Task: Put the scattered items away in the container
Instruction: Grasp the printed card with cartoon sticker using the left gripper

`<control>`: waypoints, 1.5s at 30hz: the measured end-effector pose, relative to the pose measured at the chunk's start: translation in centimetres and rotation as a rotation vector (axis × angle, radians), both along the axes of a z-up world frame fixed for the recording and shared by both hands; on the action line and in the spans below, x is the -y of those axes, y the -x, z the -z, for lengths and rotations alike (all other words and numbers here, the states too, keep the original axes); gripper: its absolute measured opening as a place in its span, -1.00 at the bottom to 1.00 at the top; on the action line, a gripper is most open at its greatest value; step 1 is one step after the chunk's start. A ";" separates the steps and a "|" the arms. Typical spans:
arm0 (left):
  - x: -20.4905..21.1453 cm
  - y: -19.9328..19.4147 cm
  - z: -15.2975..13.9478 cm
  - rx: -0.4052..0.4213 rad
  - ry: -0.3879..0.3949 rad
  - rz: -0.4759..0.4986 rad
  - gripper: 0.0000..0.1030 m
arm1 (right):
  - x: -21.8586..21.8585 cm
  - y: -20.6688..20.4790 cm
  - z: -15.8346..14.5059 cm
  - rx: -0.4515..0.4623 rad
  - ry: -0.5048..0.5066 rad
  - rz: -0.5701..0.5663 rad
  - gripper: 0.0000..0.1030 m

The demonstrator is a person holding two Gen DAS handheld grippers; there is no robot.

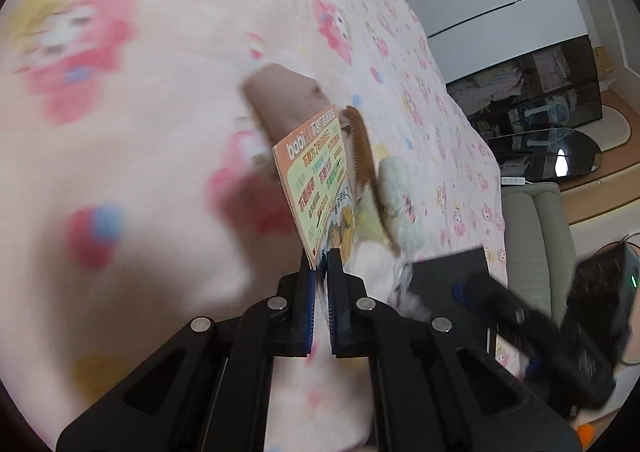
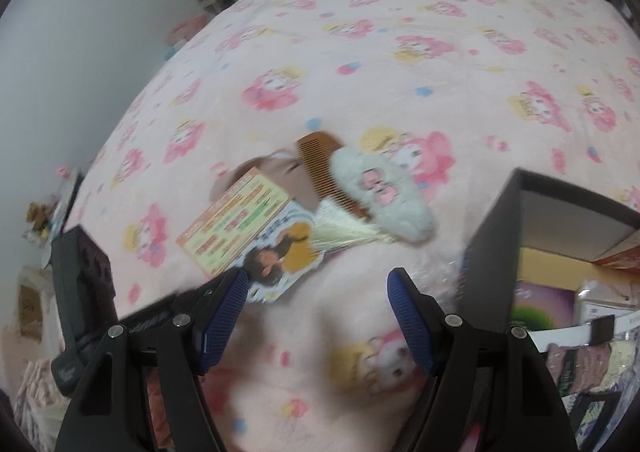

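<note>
So my left gripper (image 1: 321,272) has its fingers pinching the card (image 1: 316,179) by its corner. It's light but floppy, probably slippery. Right gripper (image 2: 316,288) fingers are spread wide near the box (image 2: 496,236).

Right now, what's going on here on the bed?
A person is tidying loose items off a pink cartoon-print blanket. The left gripper is shut on the edge of a colourful printed card. The right gripper hangs open above the blanket, holding nothing. A wooden comb, a fluffy pale plush piece and a brownish item lie in a pile beside the card. The dark box sits to the right with some things already inside.
</note>
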State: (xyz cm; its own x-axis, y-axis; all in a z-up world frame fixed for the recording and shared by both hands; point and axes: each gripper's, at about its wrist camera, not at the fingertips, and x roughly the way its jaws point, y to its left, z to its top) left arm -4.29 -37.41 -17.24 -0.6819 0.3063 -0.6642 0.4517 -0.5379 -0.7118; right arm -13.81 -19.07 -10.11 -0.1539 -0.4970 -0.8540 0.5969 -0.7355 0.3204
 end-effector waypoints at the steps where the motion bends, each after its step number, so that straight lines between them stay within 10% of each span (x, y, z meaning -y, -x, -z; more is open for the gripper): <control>1: 0.1 -1.1 -0.1 0.011 0.008 0.001 -0.94 | 0.4 -0.4 0.2 0.019 0.001 -0.026 0.36; 14: 1.6 -8.8 2.1 0.137 0.004 -0.025 -0.52 | 8.4 -4.2 4.9 0.075 -0.198 -0.377 0.36; 21: 3.2 -8.9 0.2 0.199 0.209 -0.192 -0.52 | 9.4 -4.2 9.4 0.228 -0.251 -0.418 0.36; 27: 1.8 -9.2 1.1 0.237 0.214 -0.118 0.03 | 8.8 -6.7 7.9 0.205 -0.208 -0.528 0.36; 33: 1.8 -7.6 1.5 0.181 0.157 -0.087 -0.26 | 10.0 -5.8 10.2 0.293 -0.203 -0.505 0.09; 45: -5.0 -8.0 -7.1 0.045 0.254 0.017 -0.35 | 0.6 -7.5 0.4 0.191 0.070 -0.407 -0.21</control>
State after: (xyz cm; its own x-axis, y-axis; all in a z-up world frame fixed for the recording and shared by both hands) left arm 3.68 -32.45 -10.15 -0.6463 0.1371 -0.7507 0.4690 -0.7046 -0.5325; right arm -6.27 -19.63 -10.47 0.2231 -0.5419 -0.8103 0.7580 -0.4262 0.4937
